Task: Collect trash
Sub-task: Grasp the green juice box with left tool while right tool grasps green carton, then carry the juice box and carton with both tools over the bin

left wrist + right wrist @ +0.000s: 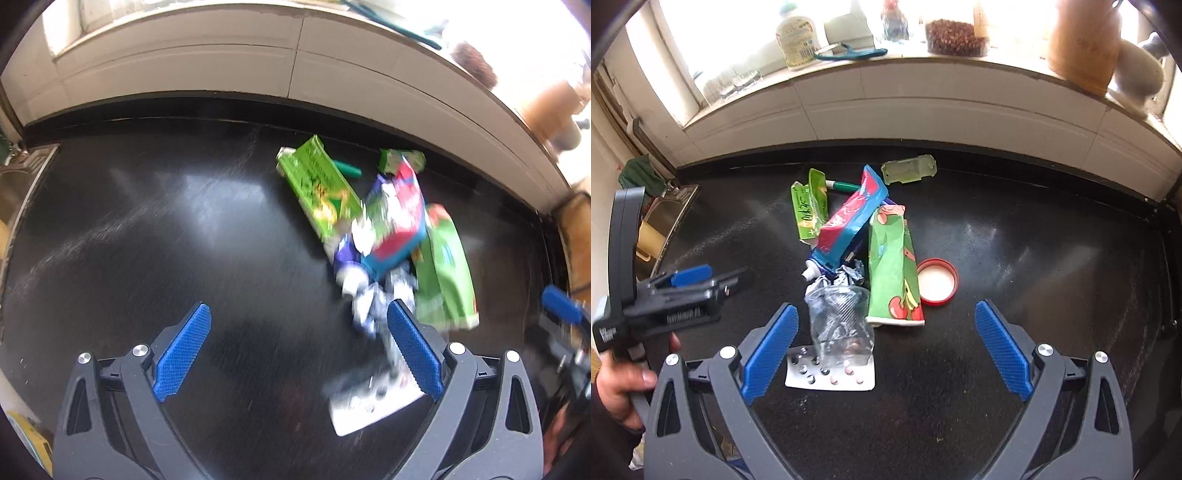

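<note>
On the black counter, all the trash looks uncollected, and both grippers are empty with jaws spread wide.

From the left wrist view, blurred: the left gripper point(299, 347) holds nothing; the trash pile point(388, 229) lies ahead and to its right, a white blister pack point(373, 402) just inside its right finger. From the right wrist view: the right gripper point(886, 347) is empty too, with a crushed clear cup point(840, 321) and the blister pack between its fingers nearer the left one; green cartons, a toothpaste tube point(849, 225) and a red lid point(937, 281) lie ahead. No bin shows; by my judgement, nothing is gathered yet.
</note>
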A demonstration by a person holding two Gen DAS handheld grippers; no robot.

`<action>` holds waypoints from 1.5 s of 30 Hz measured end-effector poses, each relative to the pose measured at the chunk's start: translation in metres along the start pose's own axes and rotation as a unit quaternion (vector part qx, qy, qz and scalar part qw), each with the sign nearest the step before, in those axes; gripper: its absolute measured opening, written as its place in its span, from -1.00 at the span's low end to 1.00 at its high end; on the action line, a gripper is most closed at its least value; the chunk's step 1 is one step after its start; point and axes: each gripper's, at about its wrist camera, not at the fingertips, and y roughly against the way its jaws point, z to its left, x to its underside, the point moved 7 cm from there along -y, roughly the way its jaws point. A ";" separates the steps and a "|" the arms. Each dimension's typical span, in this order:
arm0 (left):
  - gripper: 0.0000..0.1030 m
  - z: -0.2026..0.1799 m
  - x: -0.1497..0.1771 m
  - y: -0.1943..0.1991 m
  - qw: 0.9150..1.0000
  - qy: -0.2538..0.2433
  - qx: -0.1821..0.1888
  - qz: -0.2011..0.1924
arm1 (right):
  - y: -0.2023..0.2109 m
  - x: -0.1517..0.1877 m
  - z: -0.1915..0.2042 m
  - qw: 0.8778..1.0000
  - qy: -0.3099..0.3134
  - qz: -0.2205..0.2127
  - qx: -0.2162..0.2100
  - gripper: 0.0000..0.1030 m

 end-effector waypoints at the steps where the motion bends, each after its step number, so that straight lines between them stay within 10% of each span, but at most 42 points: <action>1: 0.81 -0.002 -0.010 -0.010 1.000 0.004 -0.002 0.007 | -0.005 -0.002 -0.002 1.000 0.000 0.004 0.000 0.81; 14: 0.84 -0.002 -0.080 -0.099 0.998 0.040 -0.016 0.037 | -0.089 -0.026 -0.005 0.996 0.030 0.078 -0.005 0.69; 19: 0.84 0.005 -0.088 -0.113 0.996 0.073 0.012 0.042 | -0.103 -0.024 0.000 0.994 0.042 0.097 -0.005 0.37; 22: 0.81 0.004 -0.095 -0.118 0.995 0.080 0.035 0.040 | -0.105 -0.022 0.002 0.994 0.043 0.098 -0.003 -0.17; 32: -0.68 -0.026 -0.120 -0.122 0.992 0.009 0.118 0.038 | -0.091 -0.015 0.005 0.996 0.021 0.087 -0.026 -0.33; 45: -0.83 -0.020 -0.111 -0.032 0.996 -0.038 0.072 -0.042 | -0.037 -0.026 -0.002 0.999 -0.002 0.028 -0.036 -0.33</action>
